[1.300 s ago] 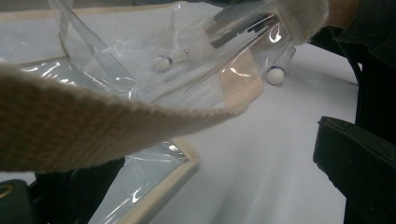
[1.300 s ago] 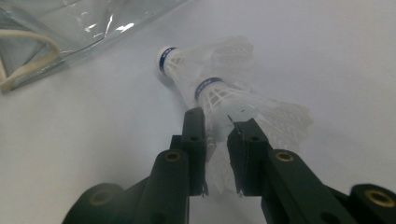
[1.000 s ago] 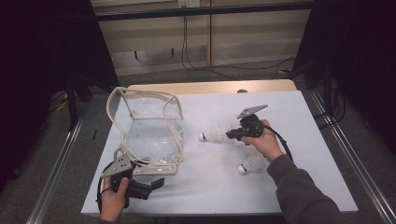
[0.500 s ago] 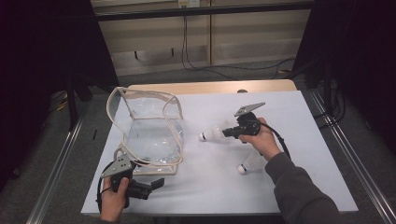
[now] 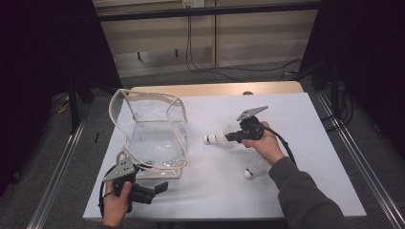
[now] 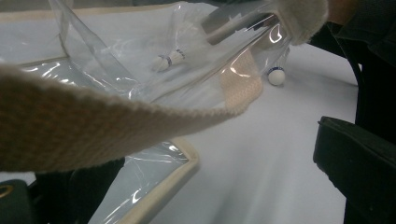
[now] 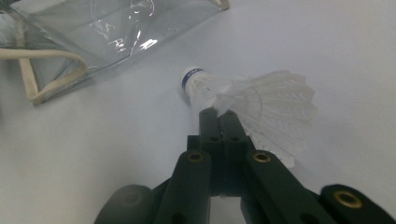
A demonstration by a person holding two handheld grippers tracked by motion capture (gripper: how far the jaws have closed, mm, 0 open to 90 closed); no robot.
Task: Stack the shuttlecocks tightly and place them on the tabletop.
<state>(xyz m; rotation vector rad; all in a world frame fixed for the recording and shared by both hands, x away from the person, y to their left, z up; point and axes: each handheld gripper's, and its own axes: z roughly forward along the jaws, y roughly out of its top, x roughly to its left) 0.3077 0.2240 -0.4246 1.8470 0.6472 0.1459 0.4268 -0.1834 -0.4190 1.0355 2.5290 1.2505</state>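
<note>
My right claw [image 7: 215, 112] is pressed together on the feather skirt of a shuttlecock [image 7: 252, 100], pinching it near the base of the feathers, with the cork nose pointing toward the clear bag [image 5: 153, 136]; in the high view that shuttlecock [image 5: 217, 139] sits between the bag and my right hand, low over the tabletop [image 5: 215, 191]; I cannot tell whether it is lifted or touching. The grip worries me; thin feathers can crush or slide out of so narrow a pinch, and a quick swing toward the bag could shake the shuttlecock loose. My left claw [image 5: 160, 188] is near the bag's front corner with a woven strap [image 6: 116, 126] lying across its view; whether its jaws are spread or pinching the strap I cannot tell; if the strap is not held, the soft bag may sag or skid when I push the shuttlecock in. A second shuttlecock [image 5: 255, 168] lies just beside my right forearm; the sleeve could knock it off.
</note>
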